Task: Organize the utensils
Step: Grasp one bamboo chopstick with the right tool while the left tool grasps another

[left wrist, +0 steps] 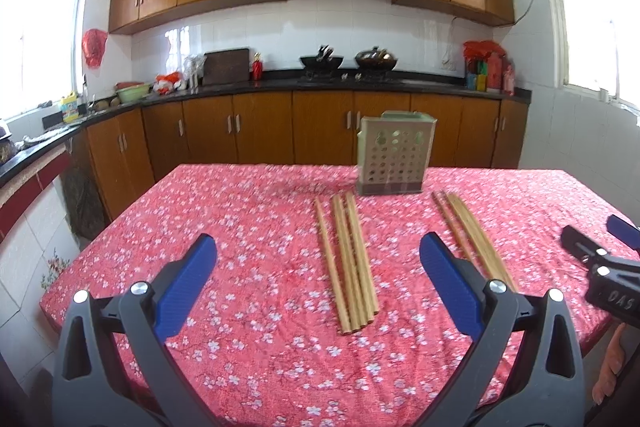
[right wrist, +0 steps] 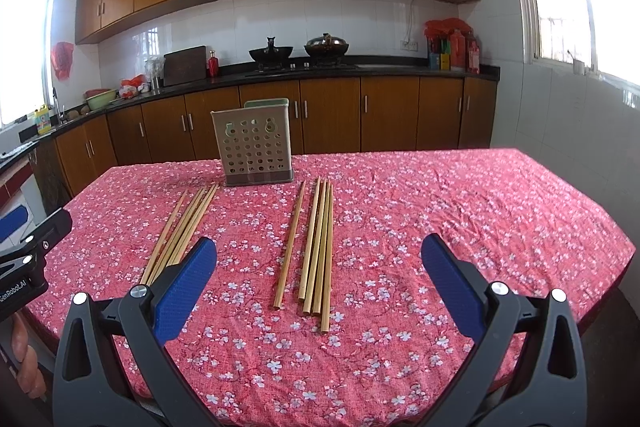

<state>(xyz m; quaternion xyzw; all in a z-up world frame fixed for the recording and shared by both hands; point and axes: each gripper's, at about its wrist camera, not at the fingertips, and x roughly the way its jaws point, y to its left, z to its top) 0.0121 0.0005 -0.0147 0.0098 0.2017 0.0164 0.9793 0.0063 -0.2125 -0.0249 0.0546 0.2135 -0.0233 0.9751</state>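
Left gripper (left wrist: 318, 253): jaws spread wide, holding nothing, hovering above the near part of the desk; blue pads on both fingers.
Right gripper (right wrist: 319, 253): jaws spread wide, holding nothing, above the near part of the desk.
Desk (right wrist: 460, 211): covered by a red cloth with small white blossoms.
Left chopstick bundle (left wrist: 348, 263): lying flat on the cloth, between the left gripper's fingers in the left wrist view, tips pointing to 12 o'clock toward the holder.
Right chopstick bundle (right wrist: 316, 247): lying flat between the right gripper's fingers in the right wrist view; one stick lies just apart at its 9 o'clock side.
Utensil holder (right wrist: 254, 151): beige perforated box, upright at the far side of the desk, at 12 o'clock of both bundles, just beyond their tips.
Writing: "DAS" (left wrist: 620, 294) on the right gripper's body at 3 o'clock in the left wrist view; "enRobot.AI" (right wrist: 12, 290), partly cut off, on the left gripper's body at 9 o'clock in the right wrist view.
Background: wooden cabinets (right wrist: 328, 119), black worktop with two woks.
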